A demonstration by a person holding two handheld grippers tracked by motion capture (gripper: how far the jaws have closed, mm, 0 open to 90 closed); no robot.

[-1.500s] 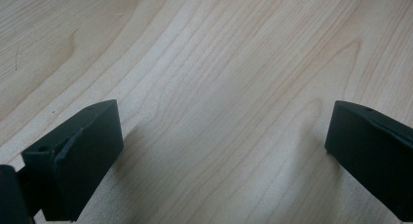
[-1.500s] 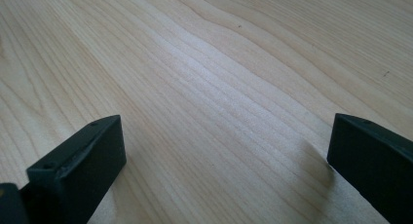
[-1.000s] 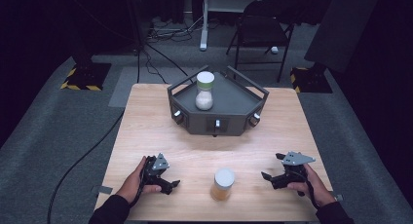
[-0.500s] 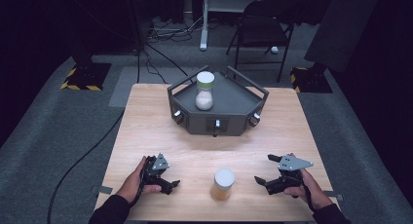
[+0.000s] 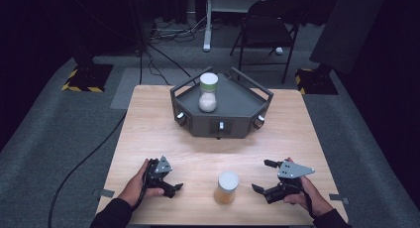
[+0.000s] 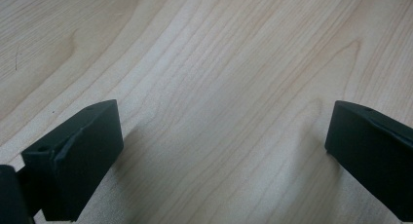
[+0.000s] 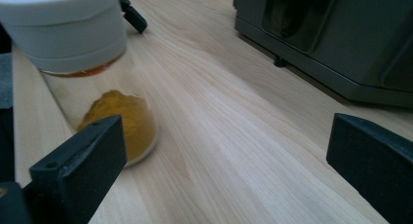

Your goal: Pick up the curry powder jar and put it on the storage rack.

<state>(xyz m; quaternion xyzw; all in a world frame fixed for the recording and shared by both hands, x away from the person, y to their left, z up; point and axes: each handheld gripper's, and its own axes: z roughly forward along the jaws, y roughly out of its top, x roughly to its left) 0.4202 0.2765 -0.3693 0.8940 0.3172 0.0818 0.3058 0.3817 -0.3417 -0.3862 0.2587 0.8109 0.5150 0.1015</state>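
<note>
Dark carpet rings our wooden counter [image 5: 148, 119], where both spread-jawed, empty grippers, left gripper [image 5: 166, 181] and right gripper [image 5: 267, 177], flank a light, rigid, likely slippery spice jar [image 5: 227, 188], best gripped below its white lid [image 7: 63, 24].

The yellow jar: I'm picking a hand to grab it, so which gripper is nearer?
Right. The right gripper sits just right of the yellow jar; the left gripper lies farther off to its left.

My light wooden table [image 5: 148, 119] carries a dark angular tray unit [image 5: 233, 120] toward its far edge and a white-lidded jar of yellow powder [image 5: 227, 187] standing near my edge.
</note>
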